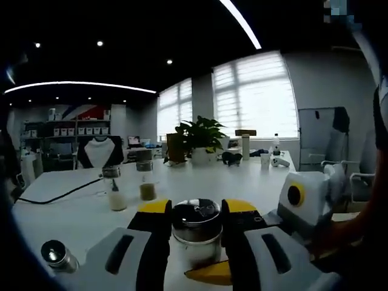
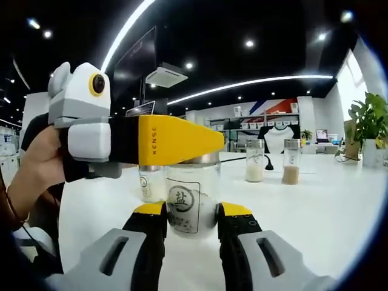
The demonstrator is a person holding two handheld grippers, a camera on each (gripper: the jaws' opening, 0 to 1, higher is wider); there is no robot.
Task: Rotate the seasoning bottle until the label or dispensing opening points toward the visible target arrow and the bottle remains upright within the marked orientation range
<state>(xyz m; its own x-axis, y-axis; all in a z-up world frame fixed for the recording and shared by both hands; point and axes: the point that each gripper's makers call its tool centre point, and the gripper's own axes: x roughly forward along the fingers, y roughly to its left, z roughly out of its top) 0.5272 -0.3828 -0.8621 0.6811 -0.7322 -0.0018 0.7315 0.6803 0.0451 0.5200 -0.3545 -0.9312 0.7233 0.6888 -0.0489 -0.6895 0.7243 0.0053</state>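
1. Left gripper view: the left gripper has its black jaws with yellow tips on either side of the metal cap of the seasoning bottle. The tips sit against the cap's sides, pinching it from above.
2. The cap is shiny steel with small openings on top. Below it, part of a yellow mark shows on the white table; its full shape is hidden by the jaws.
3. At the right of this view, the right gripper comes in as a white block with a yellow ring, low beside the bottle.
4. Right gripper view: the right gripper stands with its yellow-tipped jaws flanking the bottle's glass body, apparently touching the glass at both sides, so it grips the lower part.
5. The bottle stands upright on the table. It holds white grains, and its label, a dark circle with a character, faces this camera.
6. Across the top of the bottle lies the left gripper's yellow jaw, held by a person's hand at the left.
7. A second glass jar with a similar label stands just behind and left of the bottle.
8. Farther back on the table stand two more jars, one with white contents and one with brownish contents. A small metal-topped jar sits near the left edge of the left gripper view.
9. A potted plant stands at the table's far end, before the windows.
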